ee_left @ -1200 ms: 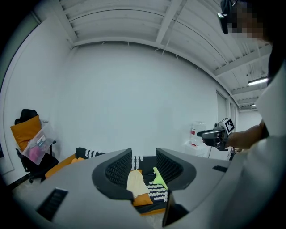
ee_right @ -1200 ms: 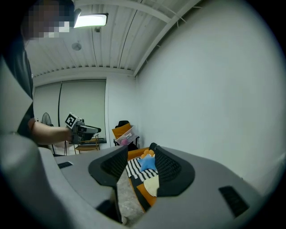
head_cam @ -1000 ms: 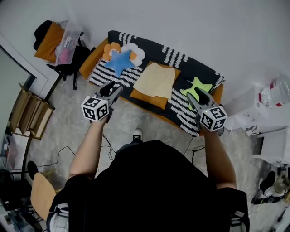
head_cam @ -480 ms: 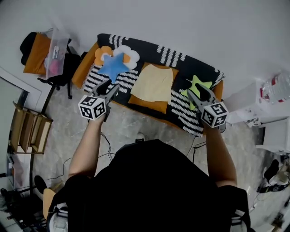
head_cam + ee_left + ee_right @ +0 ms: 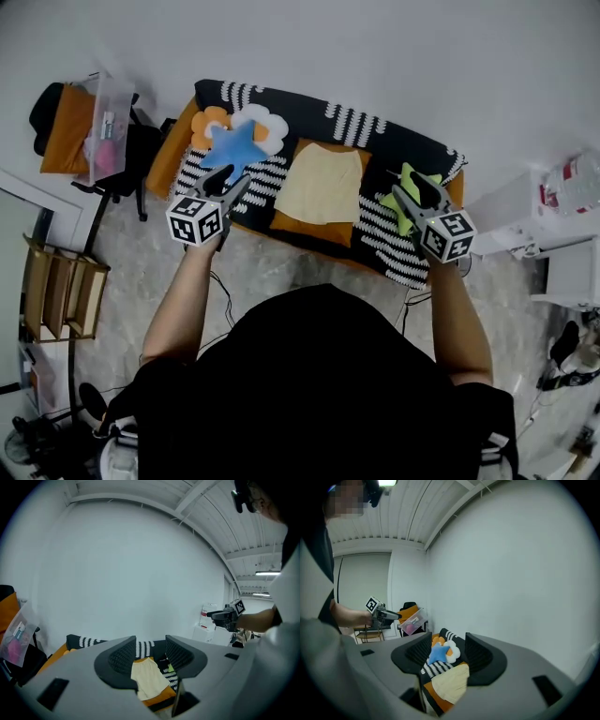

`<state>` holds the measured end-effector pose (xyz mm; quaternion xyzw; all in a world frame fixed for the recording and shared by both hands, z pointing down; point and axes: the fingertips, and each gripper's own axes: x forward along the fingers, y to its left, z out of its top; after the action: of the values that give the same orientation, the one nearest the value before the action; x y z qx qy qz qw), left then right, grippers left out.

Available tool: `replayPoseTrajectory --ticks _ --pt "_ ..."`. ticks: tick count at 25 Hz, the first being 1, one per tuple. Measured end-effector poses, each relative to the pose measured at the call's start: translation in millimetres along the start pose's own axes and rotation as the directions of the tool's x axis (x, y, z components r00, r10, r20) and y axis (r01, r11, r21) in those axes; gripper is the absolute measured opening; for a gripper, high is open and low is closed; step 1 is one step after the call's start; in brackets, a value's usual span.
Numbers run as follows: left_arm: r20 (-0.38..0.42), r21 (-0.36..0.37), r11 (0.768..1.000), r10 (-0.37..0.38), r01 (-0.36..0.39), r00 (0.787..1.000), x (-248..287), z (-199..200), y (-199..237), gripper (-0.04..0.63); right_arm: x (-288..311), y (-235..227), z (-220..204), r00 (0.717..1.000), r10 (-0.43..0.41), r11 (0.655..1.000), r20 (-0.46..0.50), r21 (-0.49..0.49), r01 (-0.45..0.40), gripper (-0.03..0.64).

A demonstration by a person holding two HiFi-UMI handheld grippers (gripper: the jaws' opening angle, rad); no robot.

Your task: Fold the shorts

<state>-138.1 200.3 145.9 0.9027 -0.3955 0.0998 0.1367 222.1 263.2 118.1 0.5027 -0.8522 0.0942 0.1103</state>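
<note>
Pale yellow shorts (image 5: 323, 183) lie flat on an orange cushion in the middle of a black-and-white striped sofa (image 5: 375, 127). They also show past the jaws in the left gripper view, shorts (image 5: 147, 679), and the right gripper view, shorts (image 5: 452, 684). My left gripper (image 5: 228, 180) hovers at the sofa's front edge, left of the shorts. My right gripper (image 5: 405, 189) hovers to their right, over a green star cushion (image 5: 412, 176). Both point at the sofa, clear of the cloth. Both pairs of jaws have just been opening, with nothing between them: left gripper (image 5: 149, 651), right gripper (image 5: 443, 651).
A blue star cushion (image 5: 232, 145) and a white-and-orange flower cushion (image 5: 267, 120) lie at the sofa's left end. A clear box (image 5: 98, 117) rests on a chair to the left, above a wooden rack (image 5: 61, 286). White furniture (image 5: 553, 248) stands at the right.
Both grippers have moved forward toward the sofa, and their tips now reach its front edge. The person has stepped closer, so the sofa sits nearer in view.
</note>
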Motion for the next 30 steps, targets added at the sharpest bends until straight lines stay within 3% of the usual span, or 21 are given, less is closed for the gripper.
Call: replayPoseTrajectory --ticks 18,30 --pt "-0.029 -0.007 0.999 -0.054 0.054 0.998 23 -1 48 0.220 39 -2 3 0.999 -0.050 0.999 -0.006 -0.011 0.050 0.242" --pt "-0.031 -0.007 1.000 0.015 -0.015 0.999 30 -1 52 0.222 71 -30 3 1.000 0.014 1.000 0.001 -0.023 -0.014 0.247"
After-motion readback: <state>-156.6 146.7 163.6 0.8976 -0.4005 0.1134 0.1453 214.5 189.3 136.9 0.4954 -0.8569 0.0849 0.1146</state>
